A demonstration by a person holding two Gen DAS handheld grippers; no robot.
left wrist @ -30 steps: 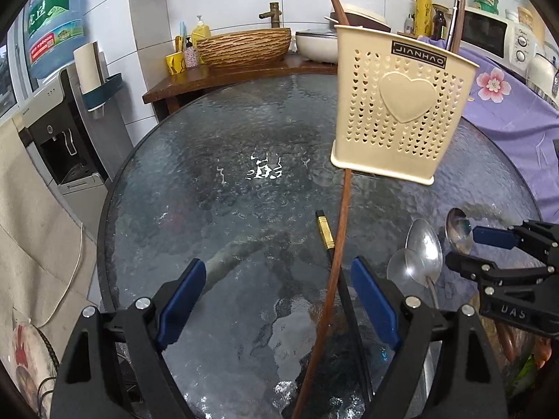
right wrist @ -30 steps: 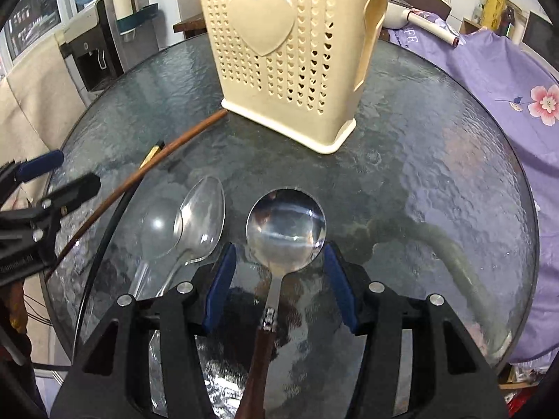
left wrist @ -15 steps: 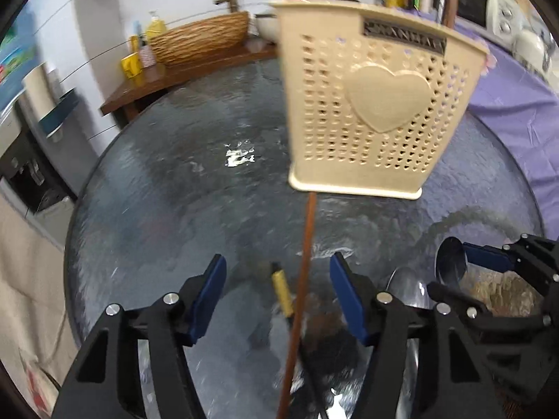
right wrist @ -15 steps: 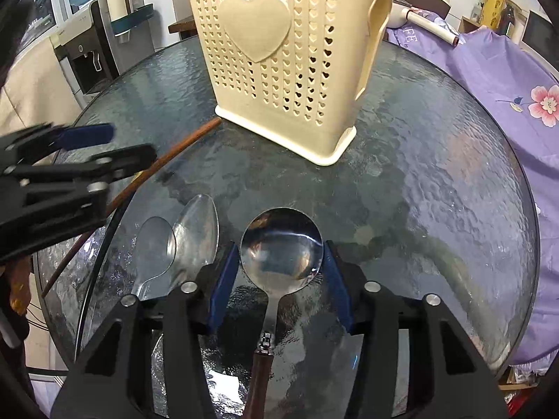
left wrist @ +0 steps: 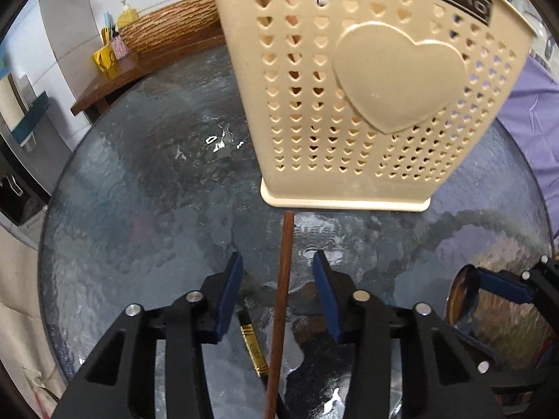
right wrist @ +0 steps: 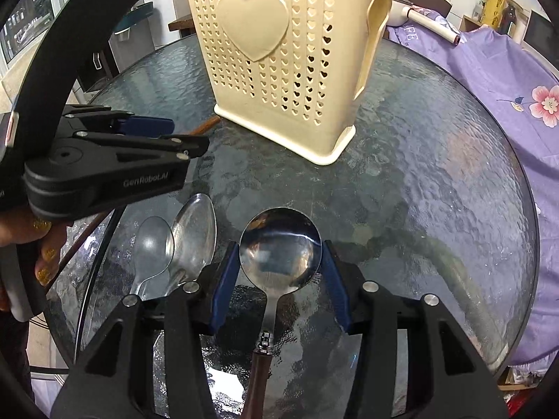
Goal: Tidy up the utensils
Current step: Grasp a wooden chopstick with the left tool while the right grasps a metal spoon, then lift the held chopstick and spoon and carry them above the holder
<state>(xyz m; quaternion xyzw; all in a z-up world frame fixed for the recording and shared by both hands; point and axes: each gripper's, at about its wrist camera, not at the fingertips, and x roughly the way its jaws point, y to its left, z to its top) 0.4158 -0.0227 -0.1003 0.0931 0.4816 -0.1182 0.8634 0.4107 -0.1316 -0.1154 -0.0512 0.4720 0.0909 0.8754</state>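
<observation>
A cream perforated utensil basket (left wrist: 367, 97) with a heart on its side stands on the round glass table (left wrist: 146, 188); it also shows in the right wrist view (right wrist: 279, 70). My left gripper (left wrist: 277, 296) is open, its jaws on either side of a brown chopstick (left wrist: 282, 300) whose tip lies near the basket's foot. A black chopstick with a gold band (left wrist: 252, 349) lies beside it. My right gripper (right wrist: 279, 272) is open around the bowl of a round steel spoon (right wrist: 279, 248) with a brown handle. Two more spoons (right wrist: 174, 251) lie to its left.
A wooden counter (left wrist: 139, 66) with a woven basket (left wrist: 167, 35) stands behind the table. A purple flowered cloth (right wrist: 506, 80) covers furniture at the right. A water dispenser (left wrist: 21, 139) is at the left. The left gripper's body (right wrist: 104, 164) hangs over the table's left side.
My left gripper has moved forward toward the basket and narrowed its jaws around the brown chopstick. My right gripper has stayed around the round spoon.
</observation>
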